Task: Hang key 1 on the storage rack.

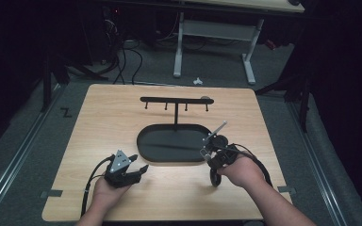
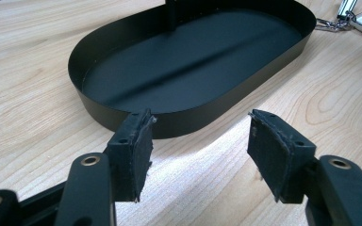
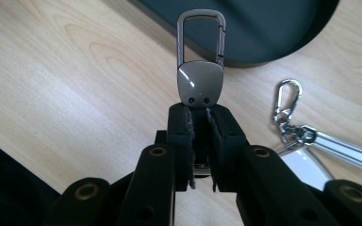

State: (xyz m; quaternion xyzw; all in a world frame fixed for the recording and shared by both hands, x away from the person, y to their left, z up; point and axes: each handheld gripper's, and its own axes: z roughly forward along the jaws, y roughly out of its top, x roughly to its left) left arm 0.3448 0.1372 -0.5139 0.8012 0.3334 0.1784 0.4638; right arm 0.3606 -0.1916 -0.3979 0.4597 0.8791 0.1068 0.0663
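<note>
High view: right gripper (image 1: 210, 149) at the black oval tray's (image 1: 146, 146) right end, left gripper (image 1: 134, 162) near its front-left rim.

Left gripper view: jaws wide, nothing between.

Right gripper view: jaws narrow, clamping a smooth grey-metal keychain (image 3: 201, 70); long axis along the jaws, carabiner loop pointing away towards the tray. No readable markings. A second key ring (image 3: 306, 134) lies on the wood-grain table (image 3: 75, 80).

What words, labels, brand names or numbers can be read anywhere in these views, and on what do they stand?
None can be read. The carabiner keychain held by the right gripper has a plain metal face with two small rivets, no engraving. The second keychain on the table, the black oval tray, the hook stand and the open left gripper carry no markings.
</note>
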